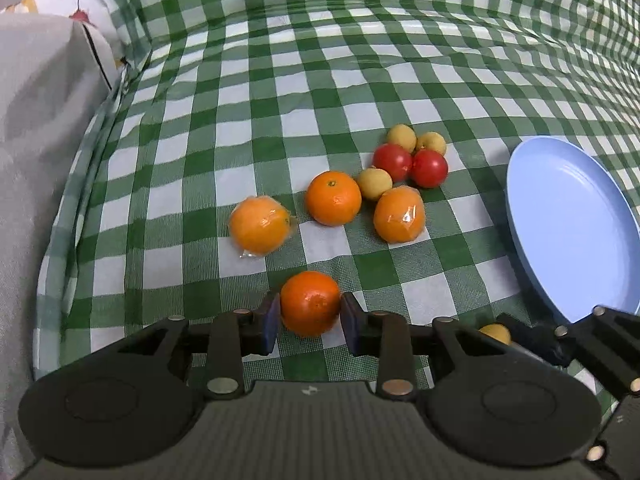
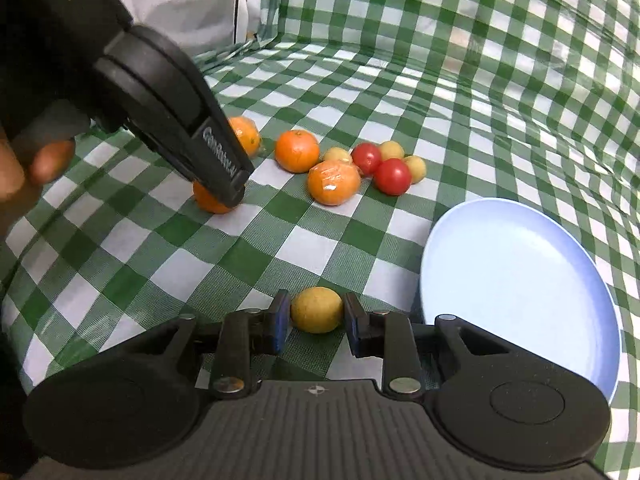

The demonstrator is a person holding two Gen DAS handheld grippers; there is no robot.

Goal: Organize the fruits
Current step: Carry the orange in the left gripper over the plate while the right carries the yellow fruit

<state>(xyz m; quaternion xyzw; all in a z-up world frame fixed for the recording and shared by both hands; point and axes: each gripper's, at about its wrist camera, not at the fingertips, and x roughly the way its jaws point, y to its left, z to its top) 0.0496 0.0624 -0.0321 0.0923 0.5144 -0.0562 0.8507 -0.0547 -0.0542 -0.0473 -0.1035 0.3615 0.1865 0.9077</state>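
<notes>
The left hand-held gripper (image 1: 310, 314) is clamped on a mandarin (image 1: 310, 304) resting on the green checked tablecloth (image 1: 280, 80). The right hand-held gripper (image 2: 317, 316) is clamped on a small yellow fruit (image 2: 317, 309), just left of the blue plate (image 2: 520, 280). Other fruits cluster farther off

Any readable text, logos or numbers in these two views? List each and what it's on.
Raised lettering on the side of the left claw, right wrist view: too blurred to read.
Small compass-like emblem on the right claw body, right wrist view: a sign, no letters.
Small pale mark on the left claw body, left wrist view: too small to read.
Fruits, blue plate, checked cloth: no text.
</notes>
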